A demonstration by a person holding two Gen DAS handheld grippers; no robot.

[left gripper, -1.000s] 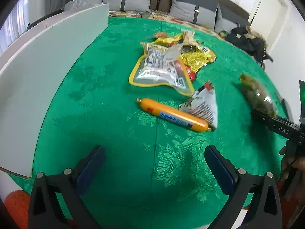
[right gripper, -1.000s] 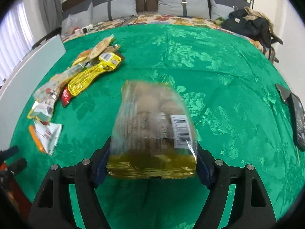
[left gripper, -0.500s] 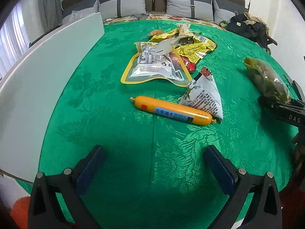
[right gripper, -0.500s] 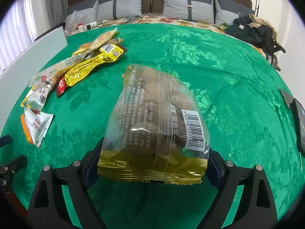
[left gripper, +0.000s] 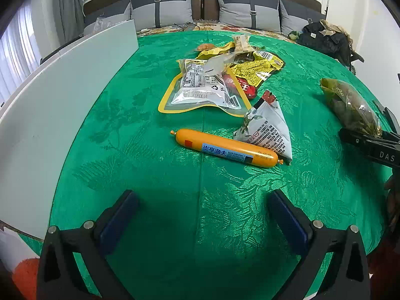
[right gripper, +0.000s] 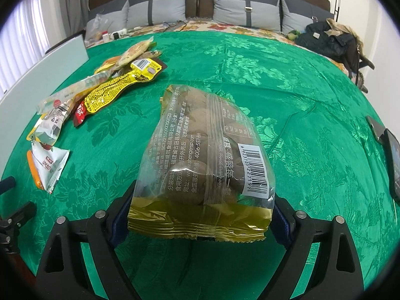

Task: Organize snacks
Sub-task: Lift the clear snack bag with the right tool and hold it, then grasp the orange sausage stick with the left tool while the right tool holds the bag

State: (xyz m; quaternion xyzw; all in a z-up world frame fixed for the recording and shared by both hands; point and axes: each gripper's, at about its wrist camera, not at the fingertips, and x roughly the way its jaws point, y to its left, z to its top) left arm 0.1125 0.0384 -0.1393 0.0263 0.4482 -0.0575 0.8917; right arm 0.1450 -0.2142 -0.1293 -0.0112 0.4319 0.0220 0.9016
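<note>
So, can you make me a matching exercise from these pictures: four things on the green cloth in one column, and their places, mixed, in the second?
Things:
1. orange sausage
2. yellow-edged pouch
3. clear bag of brown snacks
4. phone

Places:
A. between the fingers of the right hand-held gripper
B. at the right edge of the right wrist view
C. against the white triangular packet
D. in the heap with the yellow wrapper

Pairs: 1-C, 2-D, 3-A, 4-B

Grey cushions against headboard; white walls; curtained window left.
</note>
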